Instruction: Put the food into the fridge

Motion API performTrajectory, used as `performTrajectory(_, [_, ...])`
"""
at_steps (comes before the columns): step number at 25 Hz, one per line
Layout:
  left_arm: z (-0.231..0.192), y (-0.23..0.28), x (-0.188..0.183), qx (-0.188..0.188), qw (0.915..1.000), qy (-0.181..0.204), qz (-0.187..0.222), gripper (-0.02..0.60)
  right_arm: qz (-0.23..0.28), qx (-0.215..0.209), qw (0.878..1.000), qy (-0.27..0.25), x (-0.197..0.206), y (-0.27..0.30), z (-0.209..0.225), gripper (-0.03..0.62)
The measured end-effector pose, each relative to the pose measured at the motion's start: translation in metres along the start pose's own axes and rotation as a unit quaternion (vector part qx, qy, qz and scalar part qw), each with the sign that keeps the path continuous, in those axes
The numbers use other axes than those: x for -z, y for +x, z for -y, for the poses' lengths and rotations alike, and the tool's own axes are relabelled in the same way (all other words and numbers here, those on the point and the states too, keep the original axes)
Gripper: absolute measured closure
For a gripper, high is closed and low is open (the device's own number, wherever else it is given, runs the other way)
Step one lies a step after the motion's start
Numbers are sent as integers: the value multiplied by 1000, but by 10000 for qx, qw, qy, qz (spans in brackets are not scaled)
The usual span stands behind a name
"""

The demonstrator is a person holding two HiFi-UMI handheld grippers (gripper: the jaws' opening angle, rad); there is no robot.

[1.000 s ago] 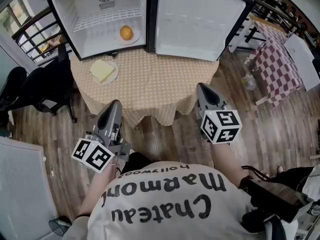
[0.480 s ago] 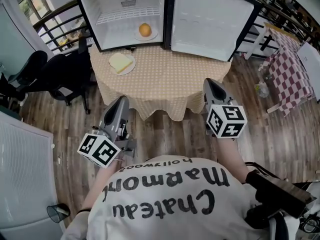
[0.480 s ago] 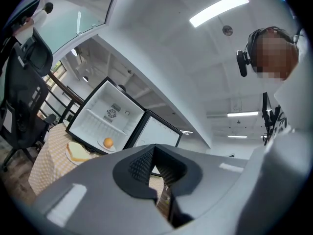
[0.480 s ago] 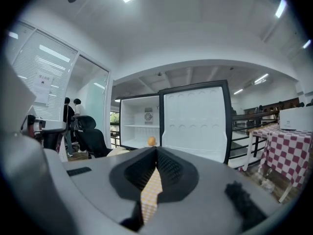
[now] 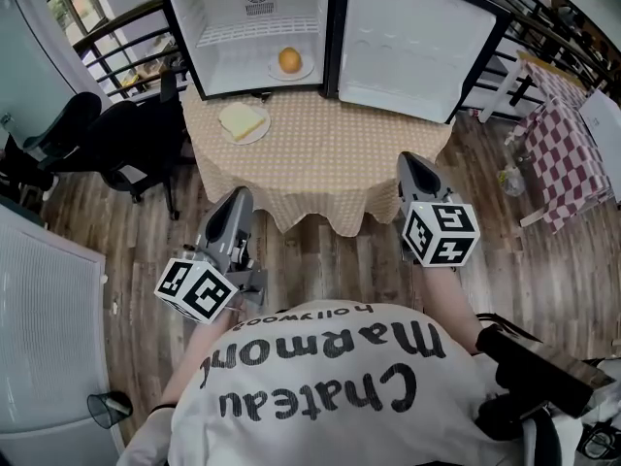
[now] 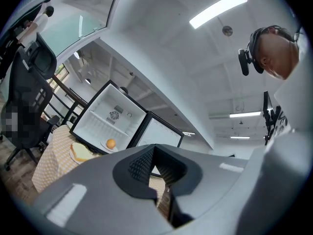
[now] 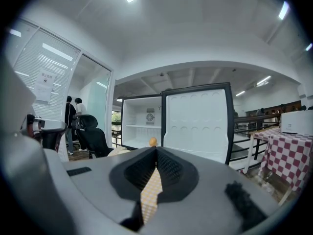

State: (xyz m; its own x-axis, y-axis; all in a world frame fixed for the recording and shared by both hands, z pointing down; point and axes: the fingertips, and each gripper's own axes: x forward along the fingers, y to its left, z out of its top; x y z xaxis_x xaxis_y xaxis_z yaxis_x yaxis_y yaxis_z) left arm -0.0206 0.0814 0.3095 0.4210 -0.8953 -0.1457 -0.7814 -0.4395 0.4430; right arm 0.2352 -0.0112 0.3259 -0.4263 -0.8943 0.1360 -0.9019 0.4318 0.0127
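A small fridge stands open on the far side of the round table, its door swung out to the right. Inside it, an orange rests on a plate. A slice of bread on a plate sits on the table just in front of the fridge. My left gripper and right gripper hover short of the table's near edge, both shut and empty. The fridge, the orange and the bread lie beyond the left gripper. Past the right gripper, the orange shows.
Black office chairs stand left of the table. A red checked table is at the right, with a railing behind it. A white cabinet fills the lower left. People stand far off by a glass wall.
The head view has swung, so the fridge and table now sit further right in the picture. My left gripper has drifted slightly towards the table. Both stay shut and empty.
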Motion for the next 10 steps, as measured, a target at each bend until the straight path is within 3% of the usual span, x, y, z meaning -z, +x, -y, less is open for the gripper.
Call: performTrajectory(10, [-6,4,-12,-234,9994,169,193,574,-54,51,10000,32,-2,5,5,579])
